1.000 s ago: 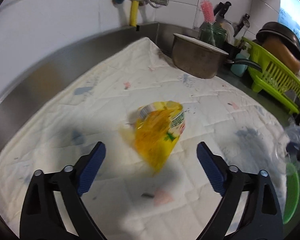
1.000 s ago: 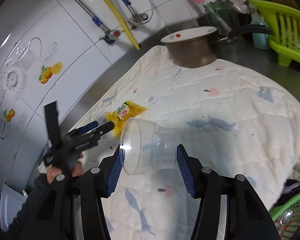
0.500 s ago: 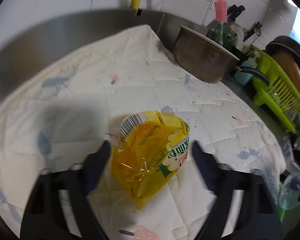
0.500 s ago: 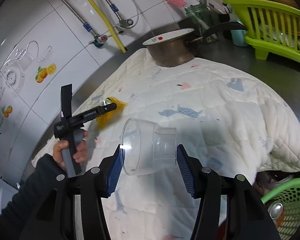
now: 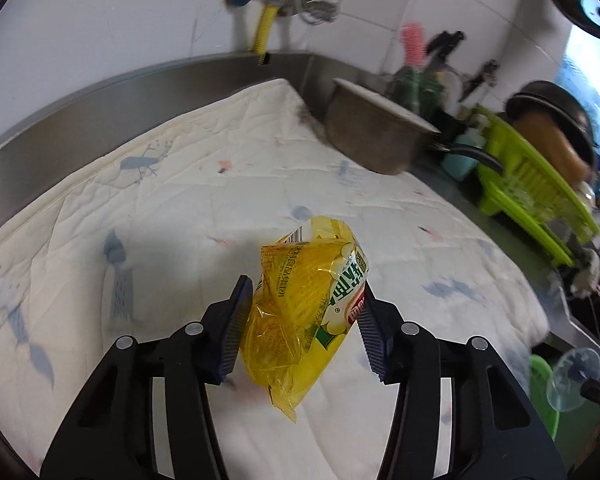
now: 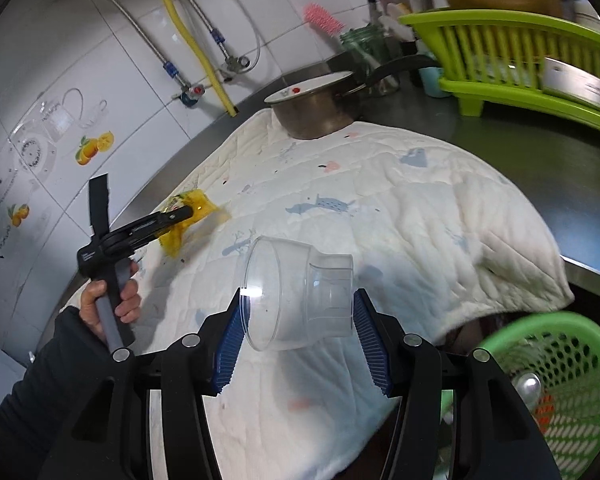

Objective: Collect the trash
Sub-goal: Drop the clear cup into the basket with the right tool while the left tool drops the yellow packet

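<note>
A: Count, please.

B: Two grippers, two pieces of trash, one bin. Left gripper (image 5: 305, 322) has the yellow wrapper (image 5: 308, 312); right gripper (image 6: 298, 330) has the clear plastic cup (image 6: 296, 294). One green basket (image 6: 556, 364) at 4 o'clock in the right wrist view, something round and silvery inside it. Also one quilted pad (image 5: 204, 184) over the steel counter, one metal saucepan (image 5: 374, 136) at 1 o'clock, one lime dish rack (image 5: 528, 188) at 3 o'clock.

A: Wrapper against the jaws?

B: Between the blue pads, crumpled, both pads pressing its sides; jaws at a middling gap, closed onto it. Its top pokes past the tips toward 12, its bottom corner hangs toward 6. From the right wrist view it sits at 9 o'clock, at the far edge of the pad; whether it is lifted clear of the pad, cannot tell.

A: Cup?

B: On its side, rim to the left pad, base to the right pad, held above the pad's front part.

A: Change from a second ago?

B: Left jaws were wide with the wrapper lying ahead of them; now they have closed on it. Right grip on the cup unchanged; the basket has come into fuller view.
</note>
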Demonstrator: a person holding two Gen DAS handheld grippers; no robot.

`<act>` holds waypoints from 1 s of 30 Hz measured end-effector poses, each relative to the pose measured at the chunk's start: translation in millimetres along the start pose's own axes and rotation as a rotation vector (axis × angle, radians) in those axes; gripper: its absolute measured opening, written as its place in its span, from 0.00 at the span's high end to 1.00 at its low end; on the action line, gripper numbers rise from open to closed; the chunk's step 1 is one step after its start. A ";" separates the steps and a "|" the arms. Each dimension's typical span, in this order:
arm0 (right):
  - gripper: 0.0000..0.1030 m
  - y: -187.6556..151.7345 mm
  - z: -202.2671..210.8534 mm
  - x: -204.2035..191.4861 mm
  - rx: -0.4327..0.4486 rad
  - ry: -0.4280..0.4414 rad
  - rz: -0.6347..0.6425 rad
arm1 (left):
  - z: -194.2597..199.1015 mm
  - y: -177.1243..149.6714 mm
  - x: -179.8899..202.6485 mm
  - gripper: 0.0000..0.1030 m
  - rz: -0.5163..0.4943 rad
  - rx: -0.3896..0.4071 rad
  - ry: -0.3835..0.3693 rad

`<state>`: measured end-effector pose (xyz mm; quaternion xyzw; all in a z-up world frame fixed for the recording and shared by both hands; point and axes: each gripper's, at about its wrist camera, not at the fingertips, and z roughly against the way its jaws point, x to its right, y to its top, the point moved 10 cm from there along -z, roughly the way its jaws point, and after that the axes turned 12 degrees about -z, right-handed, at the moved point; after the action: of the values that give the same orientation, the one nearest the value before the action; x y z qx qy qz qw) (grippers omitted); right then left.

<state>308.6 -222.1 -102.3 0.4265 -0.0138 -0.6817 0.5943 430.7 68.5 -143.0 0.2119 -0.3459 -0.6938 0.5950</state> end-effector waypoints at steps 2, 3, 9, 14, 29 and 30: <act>0.50 -6.2 15.0 9.9 0.024 -0.038 0.012 | 18.0 -4.8 16.7 0.51 -0.019 0.007 -0.011; 0.50 -9.9 22.7 16.0 0.033 -0.051 0.014 | 27.5 -7.4 26.3 0.51 -0.028 0.011 -0.024; 0.50 -39.2 76.0 79.4 0.078 -0.212 0.012 | 81.0 -28.0 102.1 0.51 -0.093 0.049 -0.112; 0.50 -59.7 104.6 133.2 0.077 -0.314 -0.033 | 104.0 -49.8 171.6 0.51 -0.153 0.054 -0.195; 0.49 -106.8 138.2 213.1 0.084 -0.364 -0.190 | 79.1 -122.3 345.2 0.51 -0.301 -0.072 -0.371; 0.48 -107.6 142.6 214.1 0.091 -0.362 -0.195 | 75.7 -125.3 351.4 0.51 -0.304 -0.083 -0.377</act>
<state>152.4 -436.0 -189.2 0.3227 -0.1096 -0.8002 0.4934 221.3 -249.3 -142.6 0.1036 -0.3864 -0.8161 0.4170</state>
